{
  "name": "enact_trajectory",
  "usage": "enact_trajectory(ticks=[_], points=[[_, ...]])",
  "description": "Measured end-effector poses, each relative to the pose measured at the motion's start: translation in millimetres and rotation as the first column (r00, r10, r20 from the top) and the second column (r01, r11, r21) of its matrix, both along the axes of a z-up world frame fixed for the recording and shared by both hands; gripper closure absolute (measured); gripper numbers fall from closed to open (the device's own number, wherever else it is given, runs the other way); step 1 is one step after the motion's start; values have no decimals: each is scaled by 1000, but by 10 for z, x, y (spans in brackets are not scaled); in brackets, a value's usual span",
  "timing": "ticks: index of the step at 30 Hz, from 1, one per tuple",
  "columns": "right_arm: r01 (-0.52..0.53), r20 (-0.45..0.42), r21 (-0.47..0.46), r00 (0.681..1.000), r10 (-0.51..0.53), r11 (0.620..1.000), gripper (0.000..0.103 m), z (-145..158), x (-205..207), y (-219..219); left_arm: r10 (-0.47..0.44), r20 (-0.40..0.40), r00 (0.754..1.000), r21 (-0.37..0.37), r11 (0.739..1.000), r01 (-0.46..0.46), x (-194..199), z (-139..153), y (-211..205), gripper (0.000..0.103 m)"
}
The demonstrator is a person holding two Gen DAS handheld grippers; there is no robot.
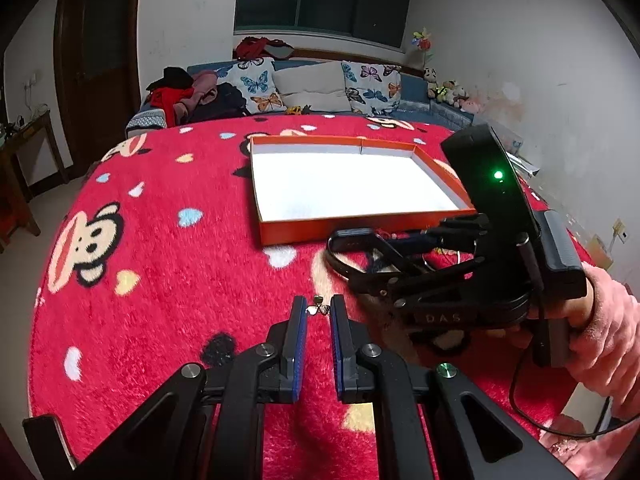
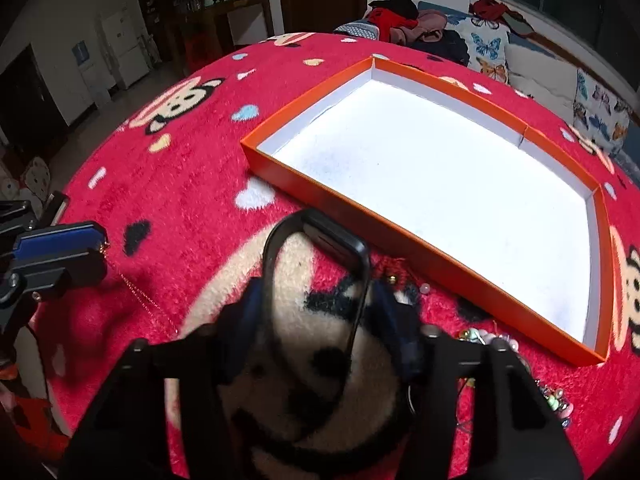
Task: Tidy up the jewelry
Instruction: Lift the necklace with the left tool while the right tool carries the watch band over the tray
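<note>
An orange tray with a white floor lies on the red cartoon blanket; it also shows in the right wrist view. My right gripper is shut on a black smart band, held just above the blanket near the tray's front wall; both show in the left wrist view, gripper and band. My left gripper has its jaws narrowly apart around a small gold pendant on a thin gold chain. Whether the pads pinch it is unclear.
Beaded bracelets and small charms lie on the blanket beside the tray's near corner, more beads to the right. A sofa with butterfly cushions stands behind the table. A wooden side table is at far left.
</note>
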State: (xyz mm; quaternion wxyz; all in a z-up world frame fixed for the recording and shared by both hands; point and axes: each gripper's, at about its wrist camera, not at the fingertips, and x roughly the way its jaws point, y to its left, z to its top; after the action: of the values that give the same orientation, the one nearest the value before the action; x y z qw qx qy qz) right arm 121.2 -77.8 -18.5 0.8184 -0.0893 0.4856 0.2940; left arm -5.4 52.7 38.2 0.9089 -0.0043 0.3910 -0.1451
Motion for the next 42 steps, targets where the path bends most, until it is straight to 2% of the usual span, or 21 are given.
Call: enact_trajectory(ticks=[3,11,12,13,16,19,21,22,23,28,31,33,36,37,42], points=[[10,-36,53,999,-8,999,59,60,3,-88,-7,25,1000,7,1000,7,-26,130,-43,92],[10,-45,156,999,-3,988,62,410,-27,-326,-37,102,994,3,999,37,157,621,-122,92],[9,-49,187,999,1,982,66,485,-9,-384,-41,112,993,3,999,41,187,686,-131,92],[10,-55,207,998,2,978,78,530,12,-412,-47,125,991,3,999,47,224,774,-152,92],[18,-70,235,998,-1,972,79,661,92,-497,-53,164,985,18,999,51,356,1001,-205,91],[25,-73,237,997,-8,971,72,683,115,-565,-54,184,981,27,998,50,444,1148,-242,91],[12,-85,221,996,7,975,53,636,93,-561,-55,189,981,28,998,50,483,1208,-251,91],[7,-80,213,997,11,977,38,604,58,-549,-54,189,980,29,998,49,493,1229,-252,91],[-2,-68,204,998,16,979,33,573,17,-526,-54,187,981,30,998,49,520,1218,-237,92],[-96,-32,151,994,102,984,29,431,-89,-423,-44,173,984,35,999,39,512,1208,-203,92],[-202,18,86,979,202,976,21,363,-170,-360,-34,176,984,43,999,27,472,1194,-134,92],[-274,49,44,961,272,961,18,330,-202,-341,-19,178,984,48,999,11,463,1203,-74,91],[-381,104,-50,917,385,923,12,297,-196,-298,3,176,984,44,999,-10,471,1207,13,91],[-413,108,-62,902,418,909,8,287,-181,-292,6,175,984,41,999,-14,477,1199,48,92],[-538,100,-100,832,546,837,8,204,-53,-164,25,171,985,45,998,-33,460,1166,136,91]])
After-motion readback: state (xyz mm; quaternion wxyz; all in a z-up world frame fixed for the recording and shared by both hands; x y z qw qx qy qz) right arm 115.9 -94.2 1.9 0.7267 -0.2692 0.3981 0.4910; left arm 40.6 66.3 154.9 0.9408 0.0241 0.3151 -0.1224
